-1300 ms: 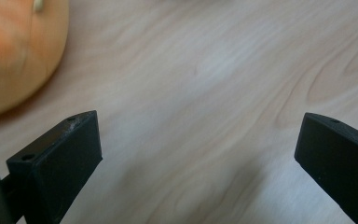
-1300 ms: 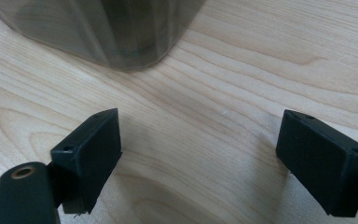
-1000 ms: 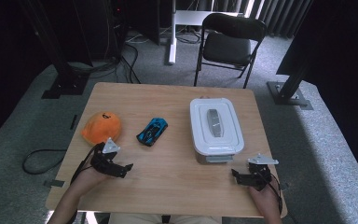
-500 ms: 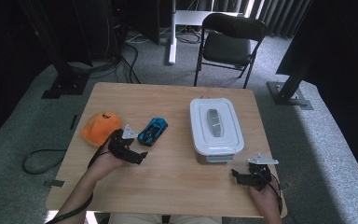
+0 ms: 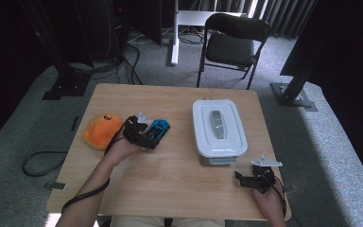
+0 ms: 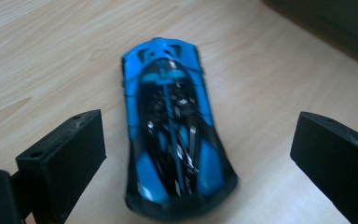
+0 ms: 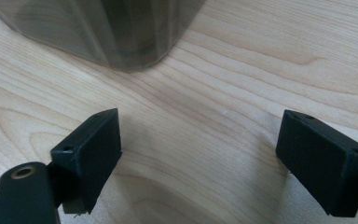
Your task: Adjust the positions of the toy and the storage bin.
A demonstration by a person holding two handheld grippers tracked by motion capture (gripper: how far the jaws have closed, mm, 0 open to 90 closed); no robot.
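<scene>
The left tongs (image 5: 147, 137), jaws spread wide, straddle the blue toy car (image 6: 170, 126) at the desk's (image 5: 170, 189) nine o'clock. The right tongs (image 5: 248, 180), equally wide and empty, rest at five o'clock near the white container (image 5: 217, 130).

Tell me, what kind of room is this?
Probably a lab or studio set up for recording. A bare wooden table stands on grey carpet, ringed by black metal stands with loose cables on the floor, and a folding chair behind it.
</scene>
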